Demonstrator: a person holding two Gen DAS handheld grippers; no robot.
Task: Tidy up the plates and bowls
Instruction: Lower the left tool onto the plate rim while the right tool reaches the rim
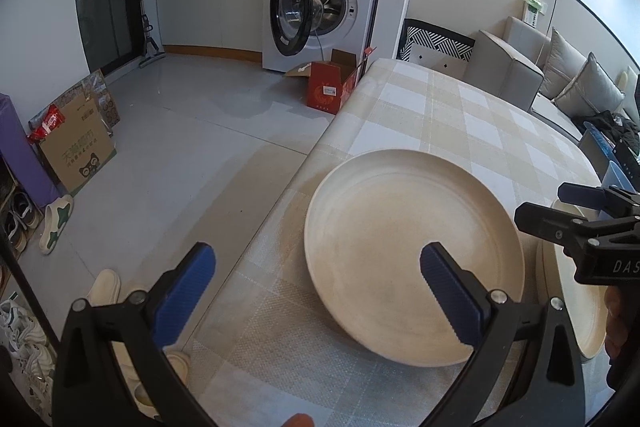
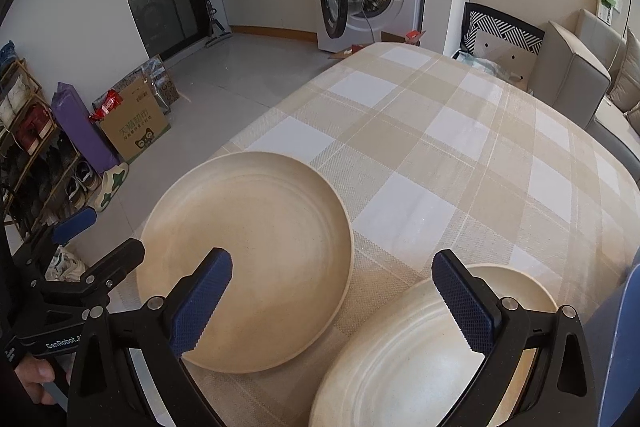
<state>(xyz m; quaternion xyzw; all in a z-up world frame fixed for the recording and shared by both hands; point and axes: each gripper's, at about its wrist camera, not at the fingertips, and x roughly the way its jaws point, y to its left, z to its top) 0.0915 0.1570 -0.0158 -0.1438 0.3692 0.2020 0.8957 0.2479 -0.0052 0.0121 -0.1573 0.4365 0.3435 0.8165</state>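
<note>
On the table (image 2: 460, 131), two flat plates (image 2: 244, 259)

Plate (image 2: 256, 259): matt cream, faint speckle, looks ceramic. 2nd plate (image 2: 404, 359) at its 4 o'clock: same finish w/ ridged rings. Cloth (image 2: 460, 155): woven check, coarse texture. Pads (image 1: 188, 291): blue ribbed rubber or plastic on matt black plastic arms, metal rivets. Floor (image 1: 192, 131): glossy grey tile. Box (image 1: 76, 151) at 9 o'clock: plain cardboard.
</note>
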